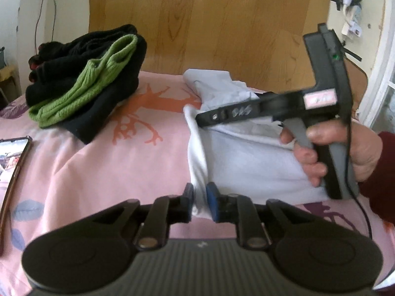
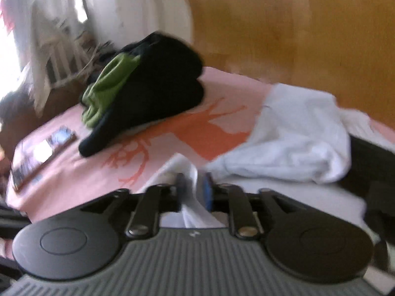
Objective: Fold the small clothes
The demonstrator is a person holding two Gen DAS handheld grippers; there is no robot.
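I see white scrawl on the right gripper (image 1: 205, 120) arm and a pink label, perhaps writing, too blurred to read.

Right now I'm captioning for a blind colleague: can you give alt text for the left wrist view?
The left gripper pinches an edge of a white garment on a pink printed bedsheet, while a hand holds the right gripper over it. Black and green knitwear is piled behind; a phone lies far left.
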